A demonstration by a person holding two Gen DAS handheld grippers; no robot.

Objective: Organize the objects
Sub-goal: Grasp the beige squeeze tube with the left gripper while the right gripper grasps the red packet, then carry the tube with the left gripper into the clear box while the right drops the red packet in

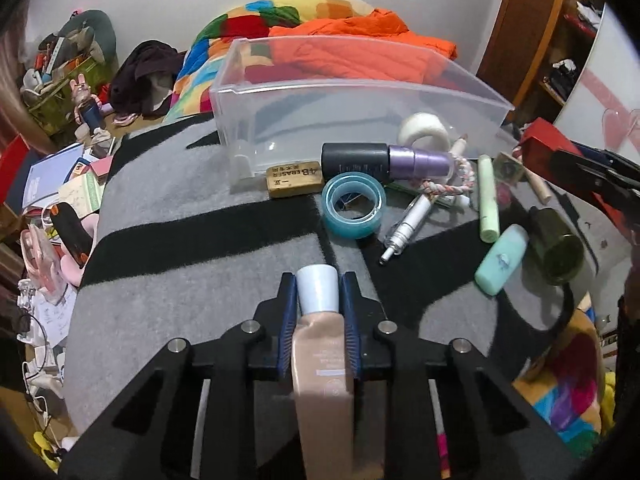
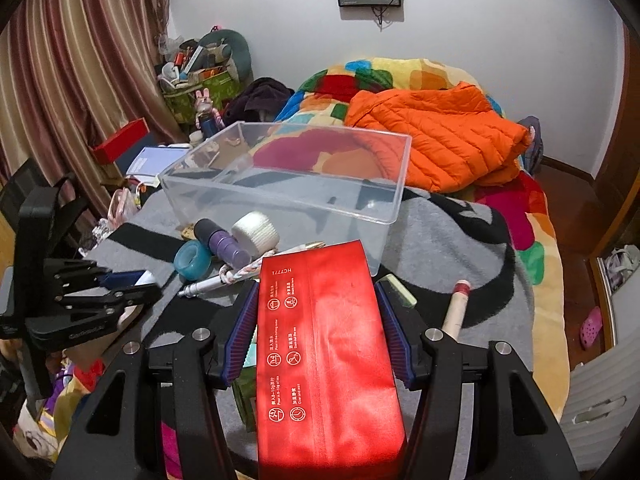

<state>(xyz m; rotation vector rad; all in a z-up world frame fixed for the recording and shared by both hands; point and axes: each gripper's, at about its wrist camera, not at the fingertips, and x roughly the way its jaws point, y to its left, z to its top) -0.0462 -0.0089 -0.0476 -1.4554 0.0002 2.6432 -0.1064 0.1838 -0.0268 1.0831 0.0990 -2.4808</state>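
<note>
My left gripper [image 1: 318,284] is shut on a beige tube with a pale blue cap [image 1: 320,336], held above the grey and black blanket [image 1: 168,280]. My right gripper [image 2: 316,292] is shut on a red foil pouch [image 2: 324,344]; gripper and pouch also show at the right edge of the left wrist view [image 1: 548,148]. A clear plastic bin [image 1: 352,96] stands empty ahead; it also shows in the right wrist view [image 2: 288,176]. In front of it lie a blue tape roll [image 1: 352,210], a black and purple bottle [image 1: 388,159], a white tape roll [image 1: 424,130], an eraser [image 1: 294,178], a silver pen [image 1: 406,222], a mint tube [image 1: 500,260] and a dark green bottle [image 1: 558,252].
An orange jacket [image 2: 432,140] and a patchwork quilt [image 2: 528,236] lie on the bed behind the bin. Clutter, books and papers [image 1: 52,184] fill the floor to the left. A wooden stick [image 2: 456,312] and a pale green stick [image 1: 489,196] lie near the right gripper.
</note>
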